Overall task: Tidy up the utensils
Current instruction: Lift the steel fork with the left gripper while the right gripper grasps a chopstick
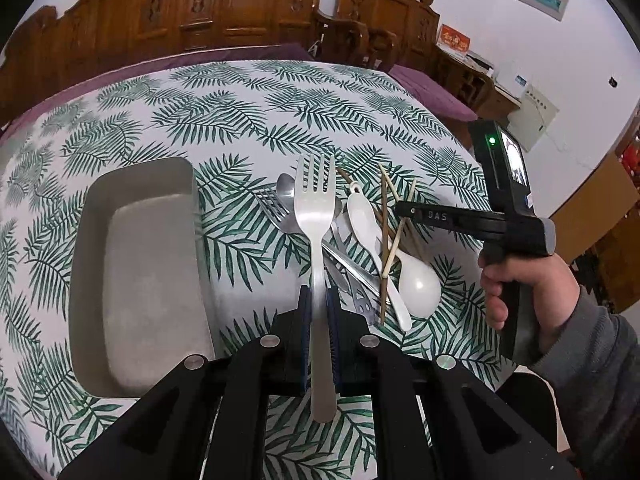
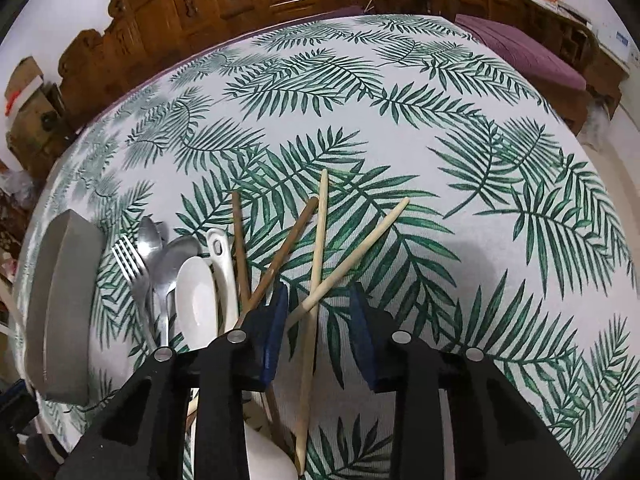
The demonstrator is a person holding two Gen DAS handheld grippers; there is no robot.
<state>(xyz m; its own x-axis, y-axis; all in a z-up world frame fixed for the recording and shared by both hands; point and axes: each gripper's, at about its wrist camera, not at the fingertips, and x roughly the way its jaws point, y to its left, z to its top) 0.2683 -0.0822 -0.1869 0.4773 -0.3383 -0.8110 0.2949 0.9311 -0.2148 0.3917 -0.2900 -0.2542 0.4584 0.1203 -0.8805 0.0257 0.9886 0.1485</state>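
Left gripper [image 1: 319,312] pinches silver fork [image 1: 315,216], tines forward, beside grey tray [image 1: 136,264] | right gripper [image 2: 320,320] spread wide above 2 pale chopsticks [image 2: 316,264] | leaf-print tablecloth [image 2: 440,120]

In the right wrist view, the right gripper [image 2: 318,312] covers the near ends of the dark chopsticks [image 2: 280,258] and the white spoon [image 2: 196,300]. The grey tray [image 2: 60,300] shows edge-on, its inside hidden. In the left wrist view, the held fork [image 1: 316,248] hides part of the utensil pile [image 1: 352,264].
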